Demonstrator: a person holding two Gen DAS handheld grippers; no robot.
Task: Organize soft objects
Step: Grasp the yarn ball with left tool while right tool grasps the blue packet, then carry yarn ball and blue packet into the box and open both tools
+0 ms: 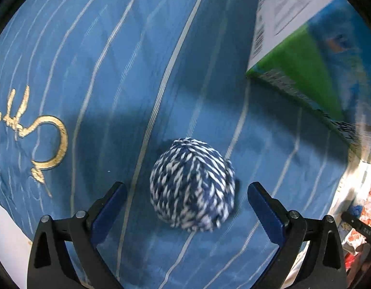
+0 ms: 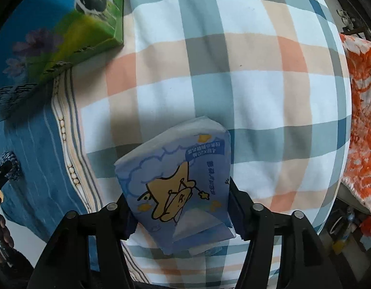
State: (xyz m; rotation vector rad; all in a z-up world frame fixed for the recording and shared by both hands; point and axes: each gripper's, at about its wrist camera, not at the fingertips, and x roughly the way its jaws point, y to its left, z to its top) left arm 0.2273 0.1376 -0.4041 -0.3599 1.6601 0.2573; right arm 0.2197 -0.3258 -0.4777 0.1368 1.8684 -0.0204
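A ball of blue-and-white yarn (image 1: 192,185) lies on a blue striped cushion (image 1: 118,72). My left gripper (image 1: 186,197) is open, its blue-padded fingers on either side of the ball and apart from it. My right gripper (image 2: 179,202) is shut on a light blue tissue pack (image 2: 178,183) with a yellow cartoon figure, held above a plaid pillow (image 2: 233,72). The yarn ball also shows at the far left of the right wrist view (image 2: 8,166), beside the left gripper's tip.
A green and blue carton (image 1: 313,55) stands at the cushion's far right; it also shows at the upper left of the right wrist view (image 2: 53,38). An orange and white patterned cloth (image 2: 361,120) lies right of the plaid pillow. Clutter sits at the lower right (image 2: 344,226).
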